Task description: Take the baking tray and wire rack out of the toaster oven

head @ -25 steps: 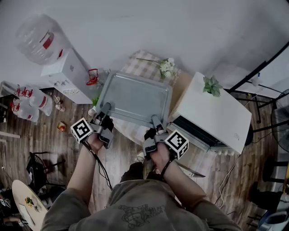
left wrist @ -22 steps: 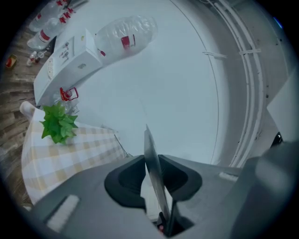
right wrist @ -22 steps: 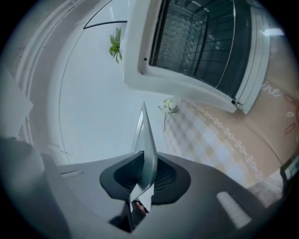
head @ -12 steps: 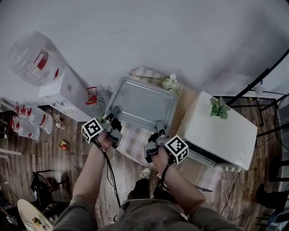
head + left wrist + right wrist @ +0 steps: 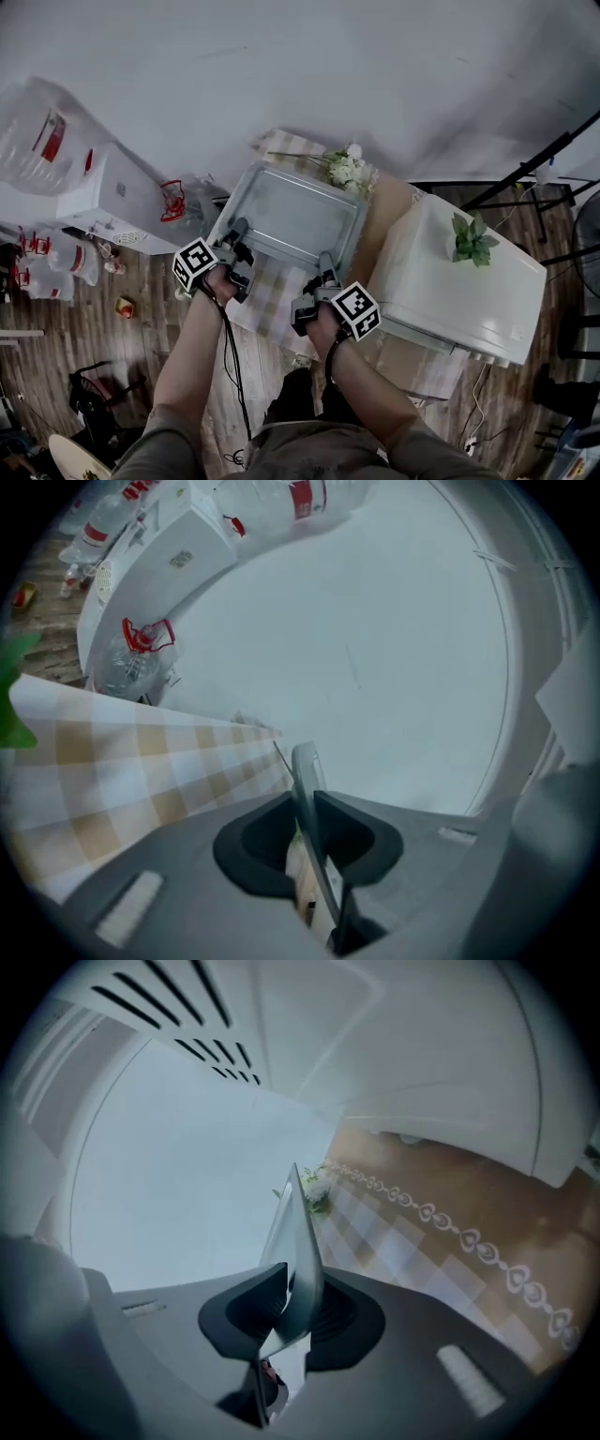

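Note:
Both grippers hold the grey baking tray [image 5: 298, 211] level over the checked tablecloth [image 5: 267, 295], left of the white toaster oven [image 5: 469, 281]. My left gripper [image 5: 236, 234] is shut on the tray's near left rim. My right gripper [image 5: 325, 267] is shut on its near right rim. In the left gripper view the tray's thin edge [image 5: 307, 789] stands pinched between the dark pads of the left gripper [image 5: 305, 841]. The right gripper view shows the tray edge [image 5: 298, 1241] clamped the same way in the right gripper [image 5: 291, 1321]. No wire rack shows in any view.
A spray of white flowers [image 5: 342, 169] lies just beyond the tray's far edge. A small green plant [image 5: 469, 236] sits on top of the oven. At the left stand a white water dispenser [image 5: 112, 202] with its bottle [image 5: 37, 122] and a red-wire object [image 5: 171, 199].
The tray has stayed in both grippers and now sits a little further from the oven, over the checked cloth. The head view has shifted, so the oven lies lower right.

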The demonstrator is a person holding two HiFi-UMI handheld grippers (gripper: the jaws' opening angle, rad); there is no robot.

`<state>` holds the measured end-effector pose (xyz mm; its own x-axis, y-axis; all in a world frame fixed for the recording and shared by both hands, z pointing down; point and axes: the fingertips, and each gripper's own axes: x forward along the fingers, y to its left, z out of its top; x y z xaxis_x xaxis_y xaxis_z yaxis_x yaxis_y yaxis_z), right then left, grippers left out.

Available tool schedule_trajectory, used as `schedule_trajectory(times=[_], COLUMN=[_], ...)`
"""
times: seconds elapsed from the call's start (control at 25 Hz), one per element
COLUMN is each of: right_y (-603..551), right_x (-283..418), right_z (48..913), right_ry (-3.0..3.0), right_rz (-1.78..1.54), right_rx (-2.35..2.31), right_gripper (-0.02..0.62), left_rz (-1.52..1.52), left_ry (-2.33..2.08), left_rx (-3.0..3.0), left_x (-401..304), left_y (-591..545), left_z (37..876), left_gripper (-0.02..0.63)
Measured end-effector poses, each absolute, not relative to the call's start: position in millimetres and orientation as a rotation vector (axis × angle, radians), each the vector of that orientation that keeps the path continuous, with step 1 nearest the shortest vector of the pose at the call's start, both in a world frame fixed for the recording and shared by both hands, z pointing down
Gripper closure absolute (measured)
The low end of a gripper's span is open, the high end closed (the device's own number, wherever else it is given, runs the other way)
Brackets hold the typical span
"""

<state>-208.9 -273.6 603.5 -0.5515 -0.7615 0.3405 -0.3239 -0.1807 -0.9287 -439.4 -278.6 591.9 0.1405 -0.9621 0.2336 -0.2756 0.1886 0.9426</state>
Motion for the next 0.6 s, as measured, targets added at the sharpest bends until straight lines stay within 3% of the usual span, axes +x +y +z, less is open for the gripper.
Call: schedule_trajectory(times=[0.6], right_y=[-284], right_x=[-204], right_z=[674], right_ry=[1.661], right_rz=[-1.838], right_rx=[-1.428], right_gripper=[0.5], left_rz=[-0.644], left_ry=[-1.392], left_rx=[1.161], left_x=[-437], left_y=[-300], left_z=[675], left_gripper=[0.543])
